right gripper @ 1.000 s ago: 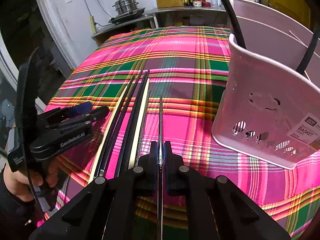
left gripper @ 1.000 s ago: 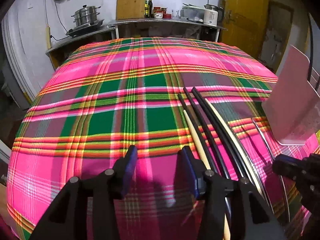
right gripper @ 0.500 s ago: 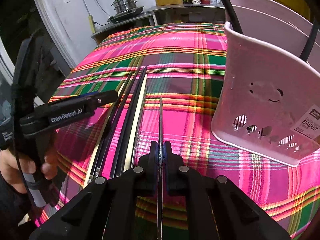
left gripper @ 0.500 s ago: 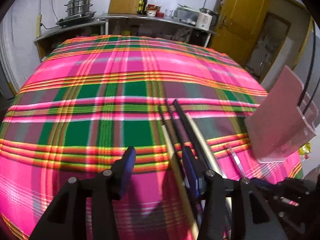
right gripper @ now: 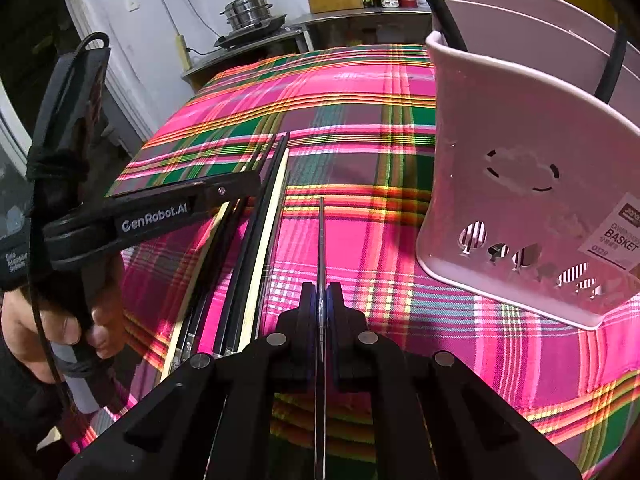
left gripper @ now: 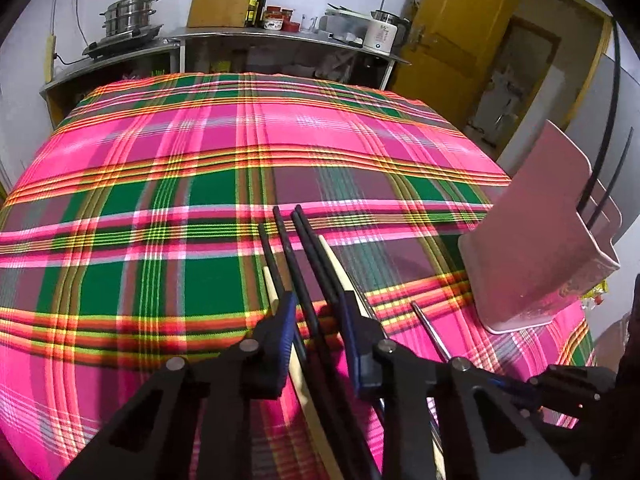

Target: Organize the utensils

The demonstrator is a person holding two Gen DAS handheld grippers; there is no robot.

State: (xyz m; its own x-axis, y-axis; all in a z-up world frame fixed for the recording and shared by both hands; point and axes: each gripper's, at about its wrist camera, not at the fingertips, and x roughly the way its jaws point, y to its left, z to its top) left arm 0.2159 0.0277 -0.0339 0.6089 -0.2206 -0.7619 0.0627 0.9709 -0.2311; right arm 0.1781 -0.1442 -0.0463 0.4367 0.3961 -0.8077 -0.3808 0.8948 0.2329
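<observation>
Several black and cream chopsticks (left gripper: 304, 264) lie side by side on the plaid tablecloth (left gripper: 160, 240). My left gripper (left gripper: 318, 312) straddles the black ones, its jaws closing, with a gap still showing beside the pads; a cream chopstick (left gripper: 270, 284) runs under its left finger. In the right wrist view the left gripper (right gripper: 240, 184) reaches in over the chopsticks (right gripper: 256, 240), held by a hand (right gripper: 60, 332). My right gripper (right gripper: 321, 292) is shut on a thin metal chopstick (right gripper: 321, 240) that points ahead just above the cloth. The pink basket (right gripper: 520, 200) stands to its right.
The pink basket (left gripper: 540, 248) holds two black chopsticks and stands near the table's right edge. Beyond the table a counter (left gripper: 280, 36) carries a steamer pot, a cutting board, bottles and a kettle. A yellow door (left gripper: 460, 40) is at the back right.
My left gripper has slid right over the chopsticks and its jaws have narrowed around the black ones. The right gripper and the metal chopstick have kept still.
</observation>
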